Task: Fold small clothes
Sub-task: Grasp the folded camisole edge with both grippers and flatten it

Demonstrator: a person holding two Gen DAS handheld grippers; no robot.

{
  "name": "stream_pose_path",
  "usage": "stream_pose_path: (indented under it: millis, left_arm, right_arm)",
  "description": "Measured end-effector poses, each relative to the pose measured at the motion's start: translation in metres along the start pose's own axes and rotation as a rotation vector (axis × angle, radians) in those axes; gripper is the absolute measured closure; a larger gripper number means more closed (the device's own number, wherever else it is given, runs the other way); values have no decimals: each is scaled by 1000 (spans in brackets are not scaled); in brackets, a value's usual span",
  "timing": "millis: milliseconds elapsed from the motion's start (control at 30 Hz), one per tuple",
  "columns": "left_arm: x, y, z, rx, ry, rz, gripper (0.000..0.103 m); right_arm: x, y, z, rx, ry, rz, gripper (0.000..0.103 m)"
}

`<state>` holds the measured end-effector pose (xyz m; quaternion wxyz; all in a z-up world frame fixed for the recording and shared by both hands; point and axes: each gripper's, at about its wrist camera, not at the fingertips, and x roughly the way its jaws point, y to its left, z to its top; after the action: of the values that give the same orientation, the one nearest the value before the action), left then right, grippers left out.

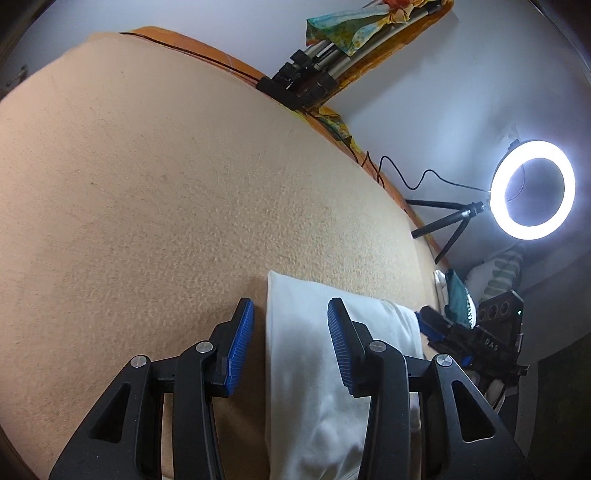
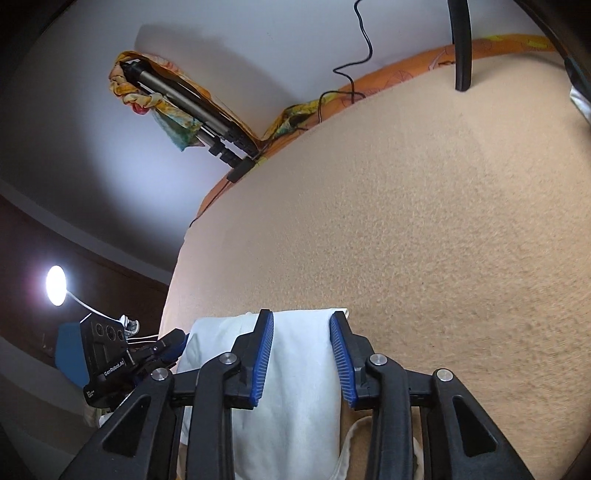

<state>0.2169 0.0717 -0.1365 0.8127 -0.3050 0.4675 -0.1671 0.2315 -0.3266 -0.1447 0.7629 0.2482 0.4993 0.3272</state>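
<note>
A white folded garment (image 1: 303,369) lies flat on the beige blanket (image 1: 166,184). My left gripper (image 1: 291,306) hovers over the garment's left edge, open, its blue pads (image 1: 242,347) apart and pressing on nothing. In the right wrist view the same white garment (image 2: 299,387) runs under my right gripper (image 2: 301,315), also open with the cloth showing between its pads (image 2: 264,354). A curved hem of the garment (image 2: 351,439) shows at the lower right. Each gripper appears in the other's view: the right one (image 1: 439,328), the left one (image 2: 170,343).
A lit ring light (image 1: 496,184) on a small tripod stands at the bed's right edge, with a black cable (image 1: 424,177). A folded tripod (image 1: 314,70) and patterned cloth (image 1: 347,29) lean on the wall. More clothes (image 1: 456,295) lie at the right. A lamp (image 2: 56,285) glows.
</note>
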Motion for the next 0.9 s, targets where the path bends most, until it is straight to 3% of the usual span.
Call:
stream_pose_path:
  millis: [100,167,233,300,400,767,900]
  left_arm:
    - [4,-6,0,13,-16,1,67]
    - [8,-6,-1,15,-21,-1,80]
    - [10,-8,-2,23,-27,8,93]
    - [10,-13,-3,59,-37,31,96]
    - [5,-19,-4,107,-70,69,98]
    - [-2,-16,-4,164,-111,174,99]
    - [-17,-14,-4,150,-126,162,99]
  right_arm:
    - [4,-2,1,13,0,5,75]
    - [4,-4,2,22,-4,4,79]
    - [4,-6,1,29,-9,3,91]
    - [2,-3,-1,8,-17,-16,98]
    - [-3,7,-1,-37,-38,-39,101]
    - [-14,6,2,-14,-69,-155,98]
    - [-30,-2,7,14,-84,-164,80]
